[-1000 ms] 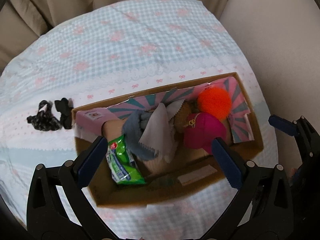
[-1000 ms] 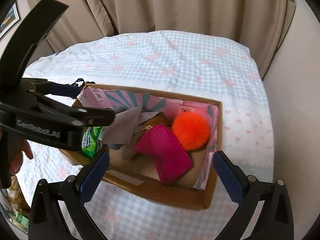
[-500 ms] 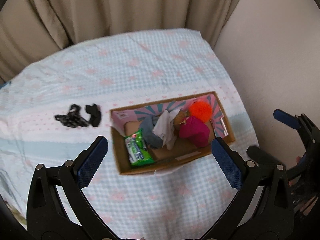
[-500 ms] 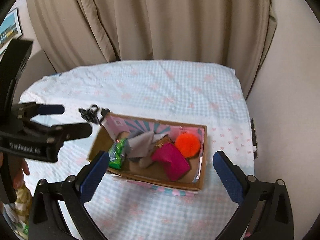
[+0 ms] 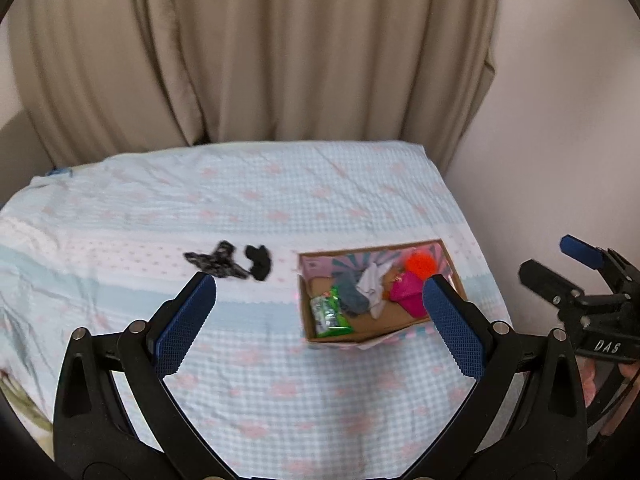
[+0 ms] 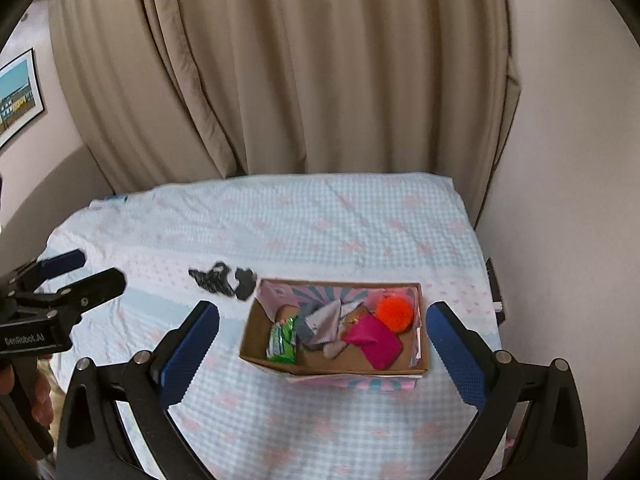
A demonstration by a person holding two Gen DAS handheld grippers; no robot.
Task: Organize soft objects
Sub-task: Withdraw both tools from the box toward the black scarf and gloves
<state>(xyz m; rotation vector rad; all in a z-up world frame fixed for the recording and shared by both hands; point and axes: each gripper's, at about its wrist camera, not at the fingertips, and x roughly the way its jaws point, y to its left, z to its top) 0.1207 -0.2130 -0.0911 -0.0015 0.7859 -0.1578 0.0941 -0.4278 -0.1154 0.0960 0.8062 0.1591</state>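
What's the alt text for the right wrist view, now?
An open cardboard box sits on a blue-and-pink checked bedspread, holding a fuzzy orange pom-pom, a magenta fabric pouch, a grey cloth and a green packet. Black hair ties lie beside its left end; the right gripper is open and empty.

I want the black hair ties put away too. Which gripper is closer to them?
Left. The left gripper hangs back over the checked cloth with the black hair ties just beyond its left finger. The right gripper faces the cardboard box, farther right.

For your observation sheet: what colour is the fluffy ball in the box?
Bright orange pom-pom, clearest in right wrist view.
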